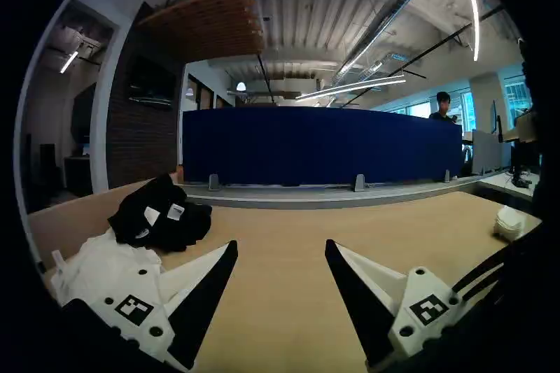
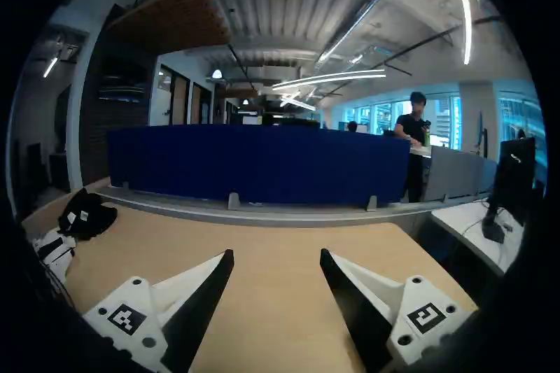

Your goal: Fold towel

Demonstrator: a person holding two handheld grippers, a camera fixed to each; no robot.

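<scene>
Towel heap on table, ahead-left of wide, empty left tool, right tool wide, empty

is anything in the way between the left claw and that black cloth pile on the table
Nothing visible does. The left claw is open over the bare table. The black cloth pile lies ahead to its left, partly on a white cloth, with only tabletop between claw and pile.

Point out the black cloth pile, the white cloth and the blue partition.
black cloth pile (image 1: 157, 220), left gripper view, middle of the heap.
white cloth (image 1: 96, 264), left gripper view, upper surface.
blue partition (image 1: 315, 145), left gripper view, panel centre.
</scene>
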